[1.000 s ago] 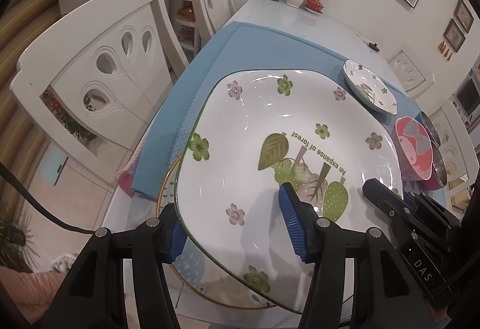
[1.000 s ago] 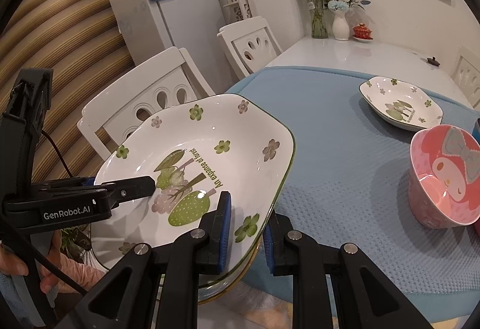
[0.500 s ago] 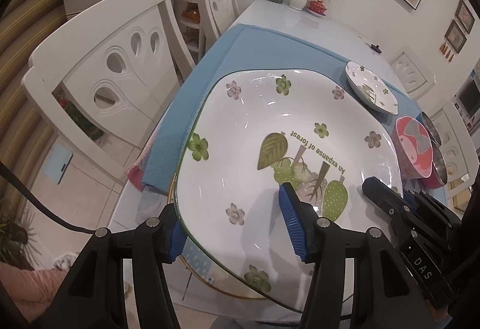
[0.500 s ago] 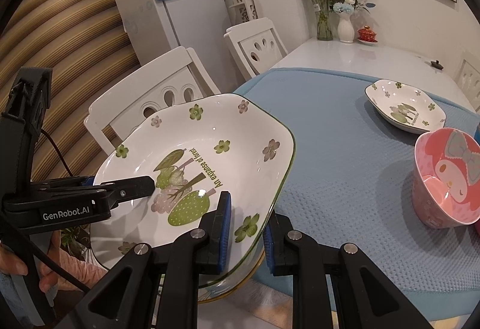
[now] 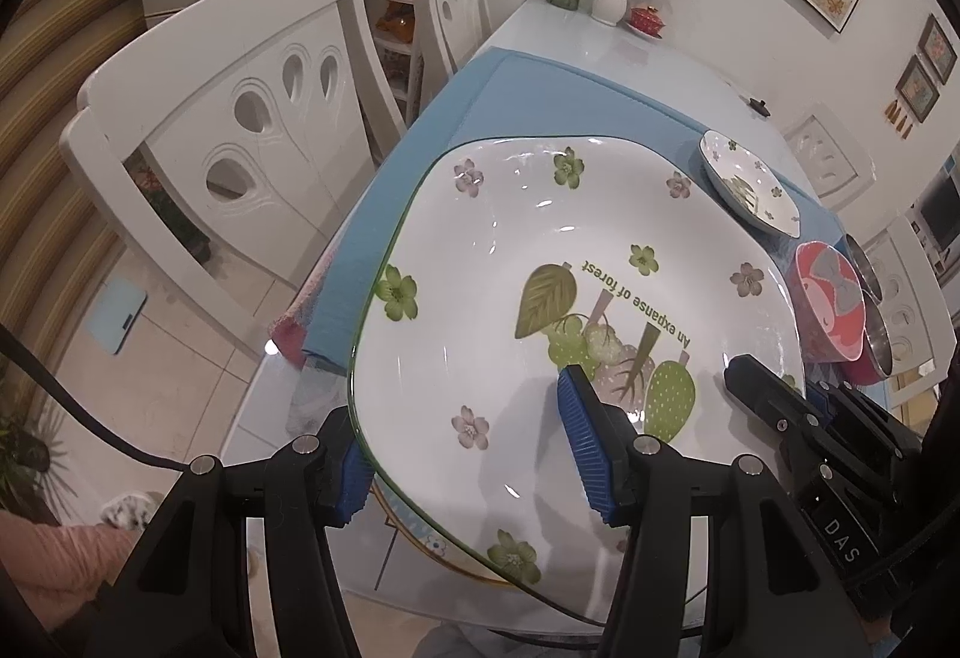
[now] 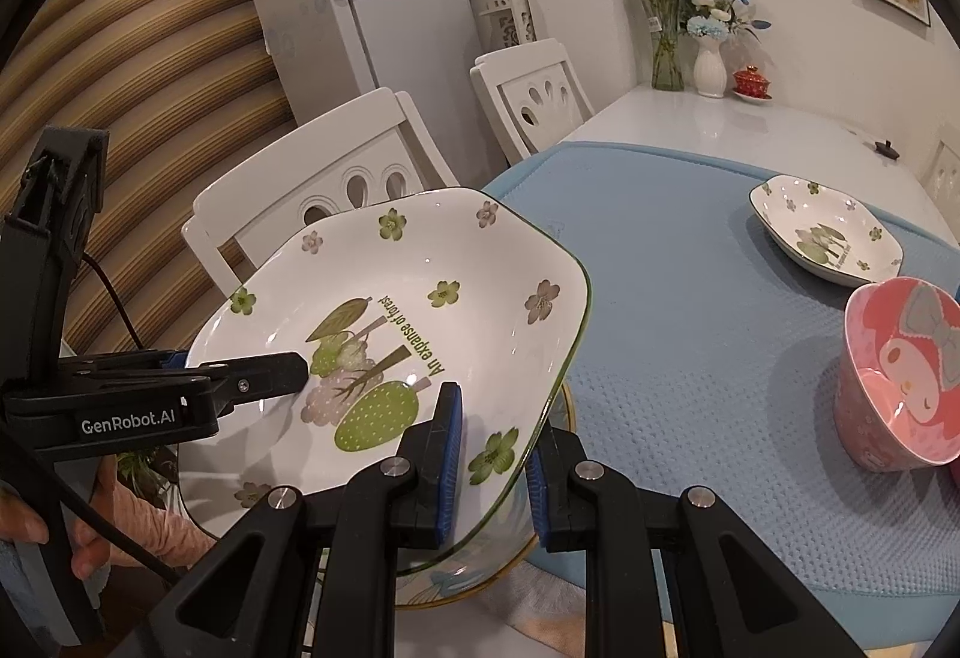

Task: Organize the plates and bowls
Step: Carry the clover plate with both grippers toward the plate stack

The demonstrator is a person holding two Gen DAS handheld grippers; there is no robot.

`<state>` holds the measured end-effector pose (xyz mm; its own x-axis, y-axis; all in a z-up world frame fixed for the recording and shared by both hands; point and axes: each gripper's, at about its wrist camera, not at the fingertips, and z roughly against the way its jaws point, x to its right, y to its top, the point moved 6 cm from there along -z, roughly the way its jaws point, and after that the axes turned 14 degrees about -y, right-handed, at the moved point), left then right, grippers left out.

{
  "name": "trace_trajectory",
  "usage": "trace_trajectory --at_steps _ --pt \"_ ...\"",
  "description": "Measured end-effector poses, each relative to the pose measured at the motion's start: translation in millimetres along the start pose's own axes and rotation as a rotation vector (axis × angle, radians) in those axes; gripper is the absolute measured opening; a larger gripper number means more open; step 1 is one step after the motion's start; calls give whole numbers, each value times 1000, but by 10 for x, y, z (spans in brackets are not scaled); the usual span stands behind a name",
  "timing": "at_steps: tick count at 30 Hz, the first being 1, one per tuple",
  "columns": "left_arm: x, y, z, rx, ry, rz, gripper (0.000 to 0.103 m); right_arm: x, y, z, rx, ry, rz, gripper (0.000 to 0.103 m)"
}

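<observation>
Item: large white squarish ceramic plate with green rim, flower prints and the words "An expanse of forest" (image 5: 540, 262). It is being held above the near edge of the white desk (image 6: 720, 124), tilted, over a second gold-rimmed plate (image 6: 480, 586) that is lying beneath it.

Left gripper (image 5: 468, 448): its blue-padded fingers (image 5: 585, 448) are standing partly open around the plate's near rim, one pad inside the bowl, the other under the rim; whether both pads are pressing cannot be told.

Right gripper (image 6: 492, 454): its fingers (image 6: 447, 454) are sitting narrowly apart and are clamping the plate's edge, one pad inside, one outside.

Also lying on the blue waffle-textured mat (image 6: 690, 298): a smaller white plate of the same forest pattern (image 6: 822, 232), well apart at the far right; a pink bowl with a cartoon face and grey bow (image 6: 900, 382), near the right edge.

Surroundings: white cut-out chairs (image 5: 240, 106) are standing beside the desk; a glass vase of flowers (image 6: 666, 34) and a white vase (image 6: 708, 64) are standing at the far end.
</observation>
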<state>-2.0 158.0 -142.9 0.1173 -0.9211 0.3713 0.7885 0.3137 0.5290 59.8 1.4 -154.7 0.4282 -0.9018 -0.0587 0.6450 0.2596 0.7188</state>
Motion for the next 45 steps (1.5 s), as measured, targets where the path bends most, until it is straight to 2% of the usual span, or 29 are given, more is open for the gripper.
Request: trace_trajectory --at_steps 14,19,45 --pt "-4 -38 -20 -18 -32 24 52 13 -48 14 -17 -3 8 18" --pt "15 -59 -28 -23 -15 1 52 19 -60 8 -21 -4 4 18" --pt "-83 -134 -175 -72 -25 23 52 14 -140 -115 -94 -11 16 19"
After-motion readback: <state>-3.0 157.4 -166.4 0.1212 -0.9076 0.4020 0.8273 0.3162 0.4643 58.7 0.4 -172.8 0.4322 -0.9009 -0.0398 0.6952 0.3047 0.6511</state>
